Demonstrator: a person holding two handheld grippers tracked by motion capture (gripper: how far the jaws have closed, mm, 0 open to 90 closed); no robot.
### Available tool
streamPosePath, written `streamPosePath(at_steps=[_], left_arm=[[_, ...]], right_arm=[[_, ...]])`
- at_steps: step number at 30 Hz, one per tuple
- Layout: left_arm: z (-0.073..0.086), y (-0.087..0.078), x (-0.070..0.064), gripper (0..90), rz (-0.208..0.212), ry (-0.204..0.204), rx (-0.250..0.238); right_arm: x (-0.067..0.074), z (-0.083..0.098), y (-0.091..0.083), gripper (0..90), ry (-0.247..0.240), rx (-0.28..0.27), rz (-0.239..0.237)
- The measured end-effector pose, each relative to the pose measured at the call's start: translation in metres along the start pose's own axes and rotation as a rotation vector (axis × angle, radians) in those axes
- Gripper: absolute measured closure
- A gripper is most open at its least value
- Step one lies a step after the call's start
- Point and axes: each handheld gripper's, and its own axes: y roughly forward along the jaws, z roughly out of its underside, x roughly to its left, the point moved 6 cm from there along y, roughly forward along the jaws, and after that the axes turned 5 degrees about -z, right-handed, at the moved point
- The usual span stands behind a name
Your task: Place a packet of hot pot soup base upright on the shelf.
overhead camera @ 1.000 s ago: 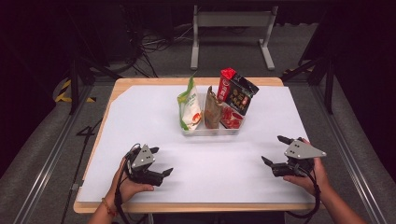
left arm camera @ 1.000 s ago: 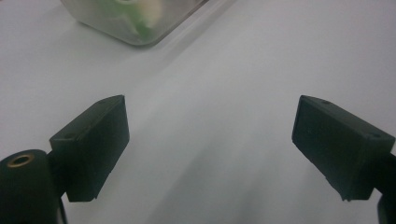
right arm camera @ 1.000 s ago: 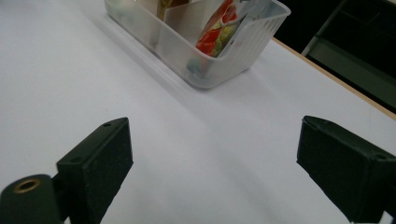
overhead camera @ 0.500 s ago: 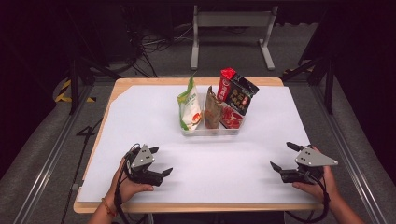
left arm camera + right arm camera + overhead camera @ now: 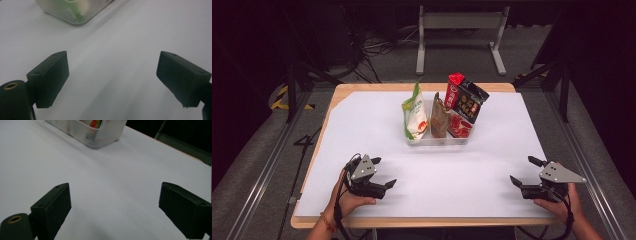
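Snack bags point(image 5: 443, 111) stand upright in a clear tray point(image 5: 438, 141) at the table's far middle; light, crinkly and slippery, they look best pinched at a top seam. Left gripper point(image 5: 382, 173) and right gripper point(image 5: 525, 171) rest near, jaws apart, empty. Since a second ago, the right one has dropped nearer the table's near edge.

i can't read a word anywhere: the print on the green packet point(image 5: 414, 114), the brown packet point(image 5: 439, 120) and the red and black packet point(image 5: 466, 100) is too small and blurred.
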Motion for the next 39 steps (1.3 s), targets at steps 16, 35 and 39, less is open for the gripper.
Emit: streamPosePath(at_steps=[16, 35, 39], left_arm=[[0.000, -0.004, 0.005, 11.8, -0.013, -0.014, -0.012], [0.002, -0.007, 0.001, 11.7, -0.021, 0.001, -0.003], [0.002, -0.008, 0.002, 11.7, -0.030, 0.001, -0.008]], right_arm=[[-0.004, 0.013, -0.010, 10.9, 0.043, -0.027, 0.029], [0.001, 0.006, -0.010, 10.2, 0.021, -0.049, 0.040], [0.002, 0.004, -0.009, 10.1, 0.024, -0.053, 0.036]])
